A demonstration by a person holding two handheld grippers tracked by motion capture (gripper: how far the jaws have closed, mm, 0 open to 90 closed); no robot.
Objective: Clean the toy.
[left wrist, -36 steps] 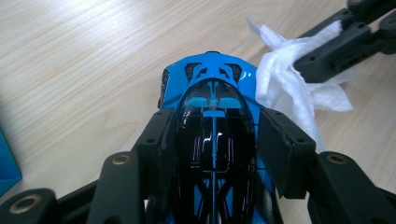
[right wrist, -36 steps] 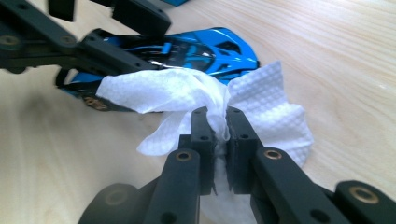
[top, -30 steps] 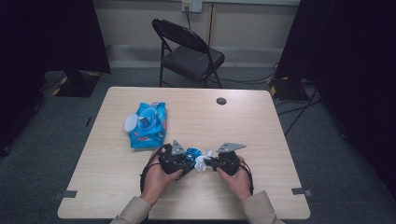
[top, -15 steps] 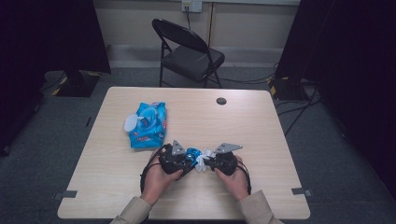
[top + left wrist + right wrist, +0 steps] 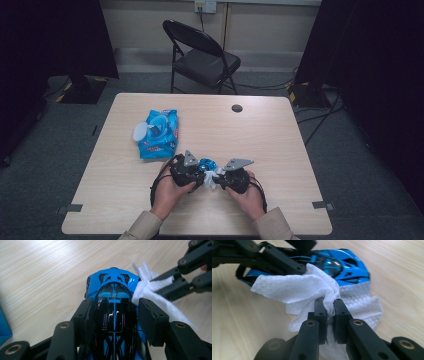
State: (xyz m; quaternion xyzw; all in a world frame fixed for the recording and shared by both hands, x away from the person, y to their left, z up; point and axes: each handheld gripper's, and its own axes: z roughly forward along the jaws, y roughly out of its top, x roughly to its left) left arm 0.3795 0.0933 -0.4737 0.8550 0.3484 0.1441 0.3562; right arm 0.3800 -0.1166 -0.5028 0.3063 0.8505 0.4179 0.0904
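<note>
Wiping a blue toy car (image 5: 113,293) with a white wet wipe (image 5: 312,288), near the table (image 5: 280,135) edge at 6 o'clock. Left gripper (image 5: 115,315) clamped around car, right gripper (image 5: 329,306) pinching wipe. Could easily slip free if scrubbed hard.

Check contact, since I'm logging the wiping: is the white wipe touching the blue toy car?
Touching. In the right gripper view the white wipe, pinched in the right tool, lies against the blue toy car.
</note>
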